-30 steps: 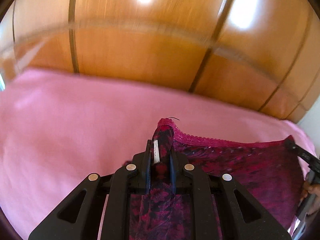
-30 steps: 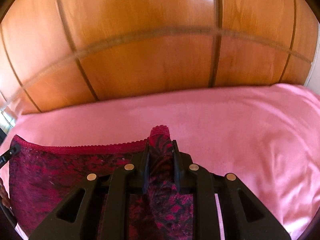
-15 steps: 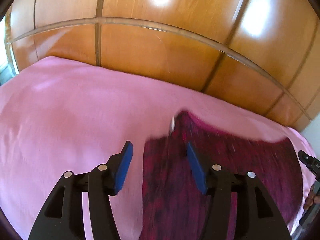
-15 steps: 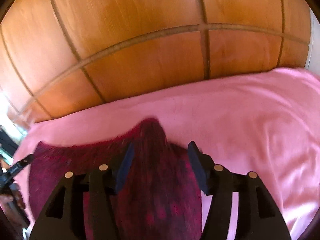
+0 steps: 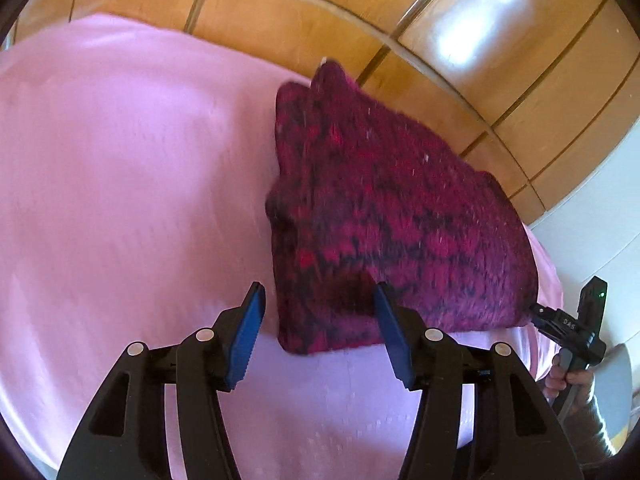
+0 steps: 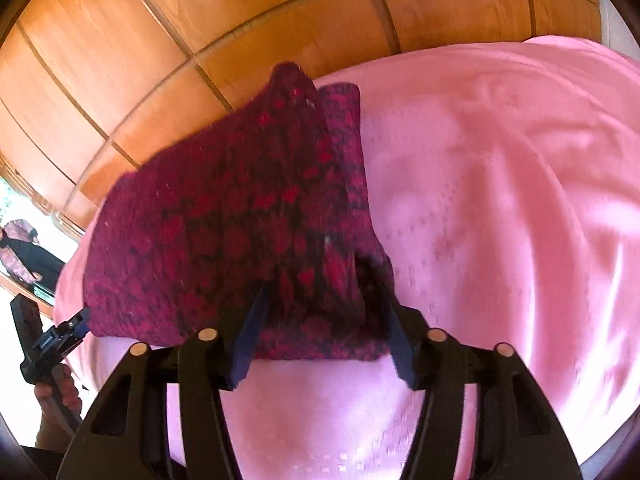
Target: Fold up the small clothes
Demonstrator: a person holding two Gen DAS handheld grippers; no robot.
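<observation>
Both grippers standing open, gripping nothing. Left gripper (image 5: 320,334) and right gripper (image 6: 320,334) sitting at near edge of magenta patterned garment (image 5: 384,216), lying on pink bedsheet (image 5: 120,180); long axis running left-right between them, neither arm nearer.

"DAS" on right gripper (image 5: 568,326)

The garment (image 5: 396,216) is deep magenta, mottled with black and brighter red flecks. It lies on a plain pale pink bedspread (image 5: 120,184), which carries a faint dotted weave near the camera. Beyond stands glossy orange-brown wooden panelling (image 6: 168,40). The left gripper (image 5: 320,334) is black, with blue finger pads (image 5: 248,332).
</observation>
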